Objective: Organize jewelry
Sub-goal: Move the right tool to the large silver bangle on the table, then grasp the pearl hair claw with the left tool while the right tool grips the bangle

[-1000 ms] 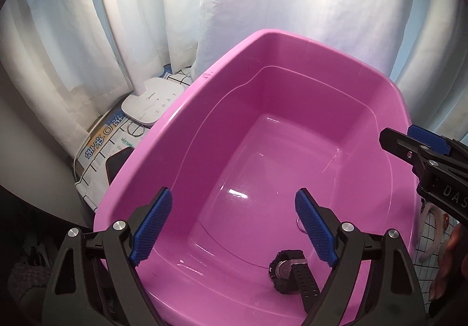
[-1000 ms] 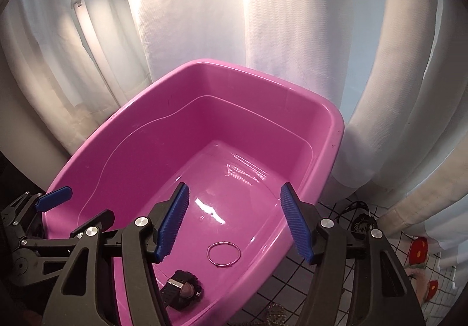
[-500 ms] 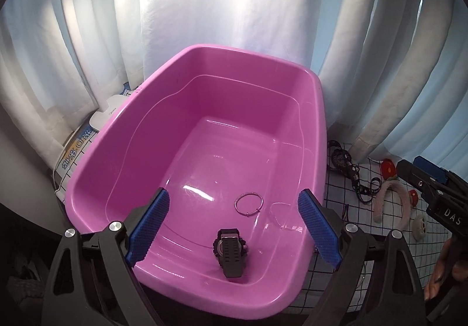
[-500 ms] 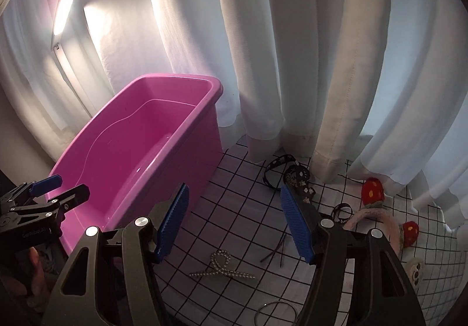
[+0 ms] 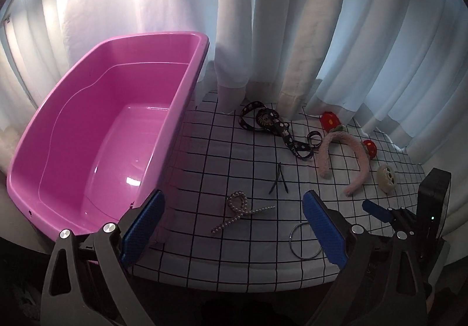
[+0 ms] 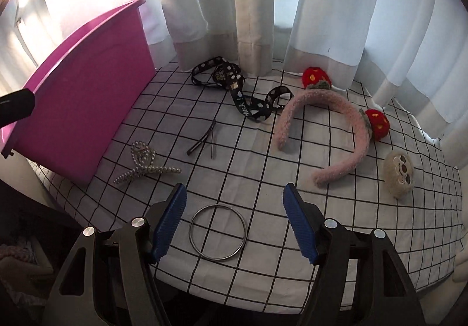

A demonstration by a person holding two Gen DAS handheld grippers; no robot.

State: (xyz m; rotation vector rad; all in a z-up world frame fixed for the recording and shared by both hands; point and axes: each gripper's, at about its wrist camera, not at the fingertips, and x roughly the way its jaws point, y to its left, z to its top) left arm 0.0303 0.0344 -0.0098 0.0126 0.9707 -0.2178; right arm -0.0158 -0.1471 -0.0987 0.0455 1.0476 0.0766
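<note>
A pink plastic bin (image 5: 96, 133) stands at the left of a grid-patterned cloth (image 6: 292, 209); it also shows in the right wrist view (image 6: 87, 97). On the cloth lie a silver bangle (image 6: 217, 232), a pearl bow clip (image 6: 143, 165), a black hairpin (image 6: 204, 140), a black patterned ribbon (image 6: 242, 92), a pink fuzzy headband with red strawberries (image 6: 327, 135) and a beige round clip (image 6: 399, 173). My right gripper (image 6: 234, 220) is open and empty just above the bangle. My left gripper (image 5: 231, 229) is open and empty near the front edge, by the pearl clip (image 5: 239, 212).
White curtains (image 6: 254, 4) hang behind the table and touch its far edge. The table's front edge (image 6: 263, 296) drops off right below both grippers. The right gripper shows at the right edge of the left wrist view (image 5: 409, 223).
Both grippers have swung away from the bin's inside, right and back, to the cloth with the loose items. The watch and ring in the bin are out of sight now.
</note>
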